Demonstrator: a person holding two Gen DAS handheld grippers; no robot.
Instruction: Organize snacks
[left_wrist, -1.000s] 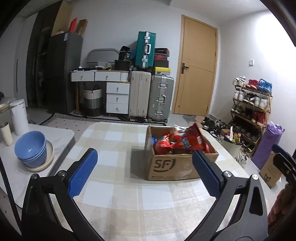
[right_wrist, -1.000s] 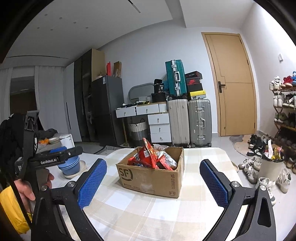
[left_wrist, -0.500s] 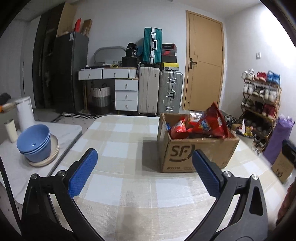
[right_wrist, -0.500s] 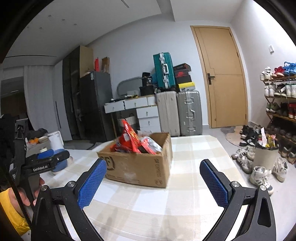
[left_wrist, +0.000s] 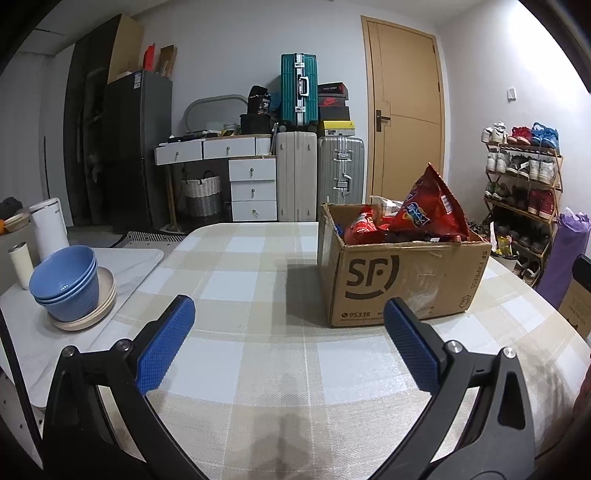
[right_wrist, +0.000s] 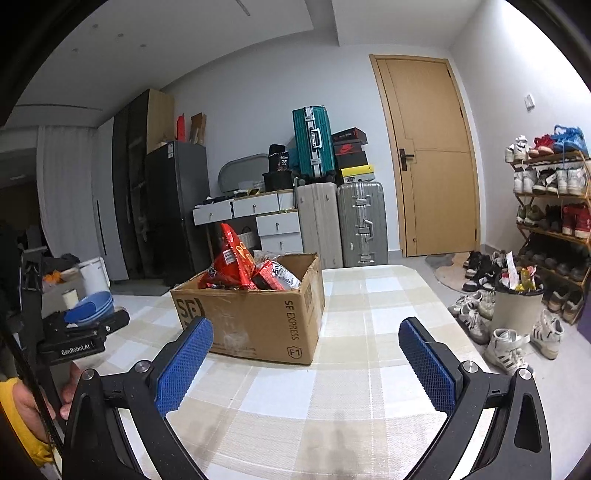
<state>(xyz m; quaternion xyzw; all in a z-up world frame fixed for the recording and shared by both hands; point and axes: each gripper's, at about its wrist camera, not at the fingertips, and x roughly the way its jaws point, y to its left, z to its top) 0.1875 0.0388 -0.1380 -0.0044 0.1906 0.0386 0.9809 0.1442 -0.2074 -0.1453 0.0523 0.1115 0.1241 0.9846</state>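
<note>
A brown cardboard box (left_wrist: 402, 280) marked SF stands on the checked table (left_wrist: 258, 362); the same box (right_wrist: 258, 317) shows left of centre in the right wrist view. Red snack bags (left_wrist: 424, 214) stick up out of it, and a tall red bag (right_wrist: 236, 258) leans at its left side. My left gripper (left_wrist: 288, 332) is open and empty, low over the table, short of the box. My right gripper (right_wrist: 304, 350) is open and empty too, with the box's near corner just beyond its left finger. The left gripper's body (right_wrist: 77, 339) shows at the left edge.
Stacked blue bowls (left_wrist: 66, 284) on a plate and a white kettle (left_wrist: 48, 225) stand on the marble side table to the left. Suitcases (left_wrist: 317, 177), drawers and a door line the far wall. A shoe rack (left_wrist: 521, 192) and a bin (right_wrist: 517, 310) stand right.
Both grippers have dropped lower toward the table. The box has shifted right in the left wrist view and left in the right wrist view, and looks nearer. Both grippers stayed open.
</note>
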